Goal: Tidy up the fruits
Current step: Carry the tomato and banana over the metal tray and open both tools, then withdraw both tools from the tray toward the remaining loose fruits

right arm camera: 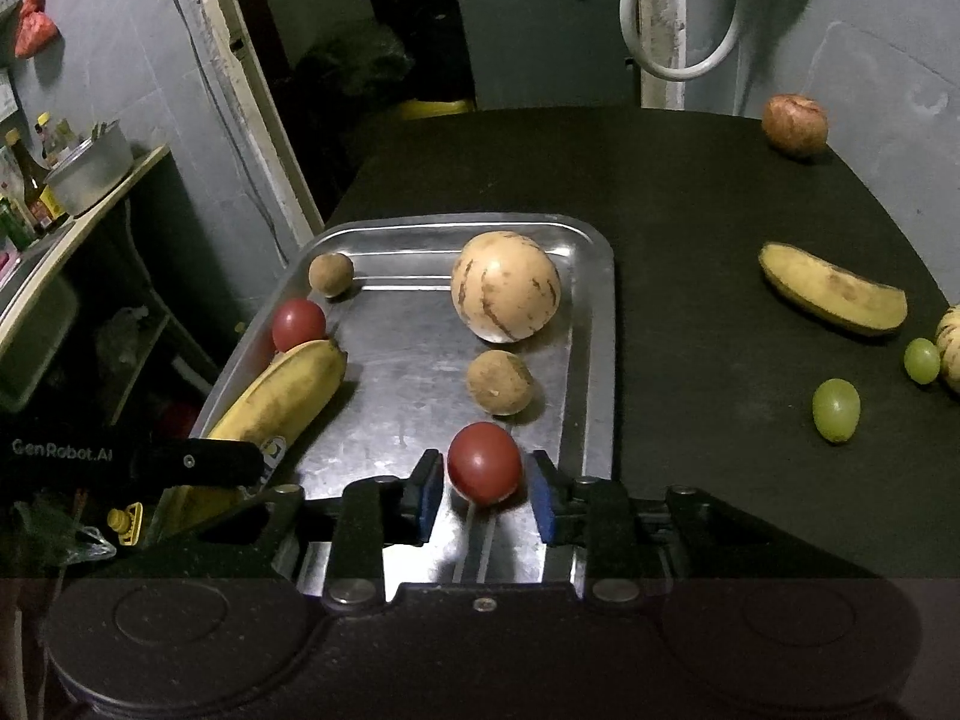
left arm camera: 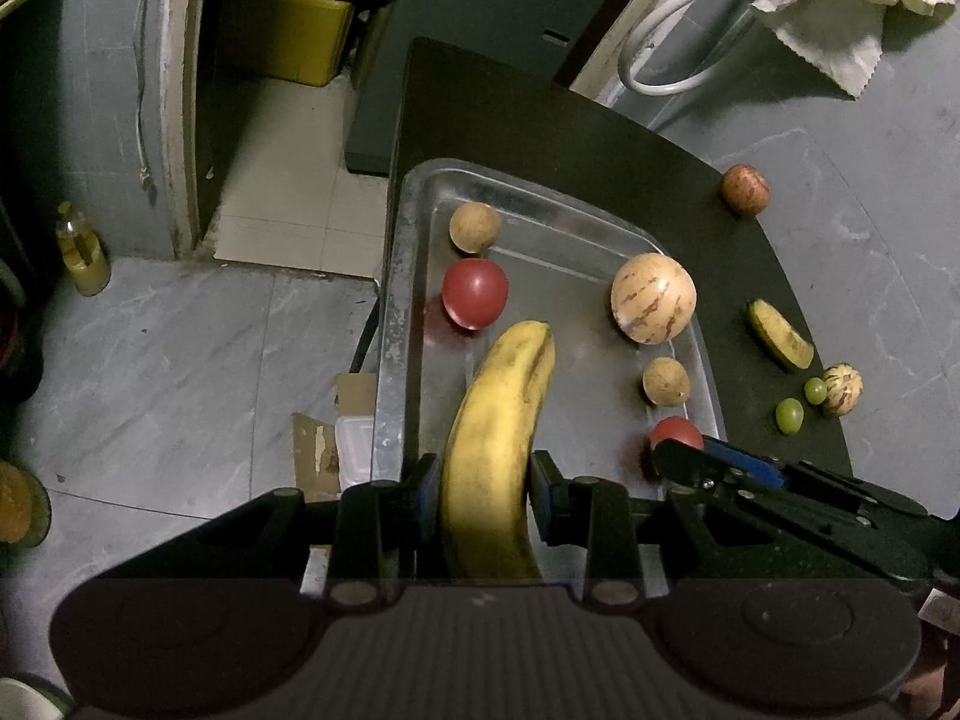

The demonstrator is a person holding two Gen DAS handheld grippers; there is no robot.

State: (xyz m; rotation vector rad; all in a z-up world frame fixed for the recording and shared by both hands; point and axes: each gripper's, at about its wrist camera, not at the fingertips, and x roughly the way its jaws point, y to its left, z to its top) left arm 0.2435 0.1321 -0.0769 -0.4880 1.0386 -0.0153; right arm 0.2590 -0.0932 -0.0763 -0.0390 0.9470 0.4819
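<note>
The left gripper (left arm camera: 483, 495) grips the banana (left arm camera: 501, 450) and should lower it flat into the tray (left arm camera: 393, 324) before releasing, while the right gripper (right arm camera: 485, 495) stands open around a red tomato (right arm camera: 483, 461) and should withdraw straight without nudging it.

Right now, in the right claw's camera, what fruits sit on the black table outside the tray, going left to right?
Reddish apple → banana → nearer green grape → farther green grape → small striped melon at the picture's edge.
</note>
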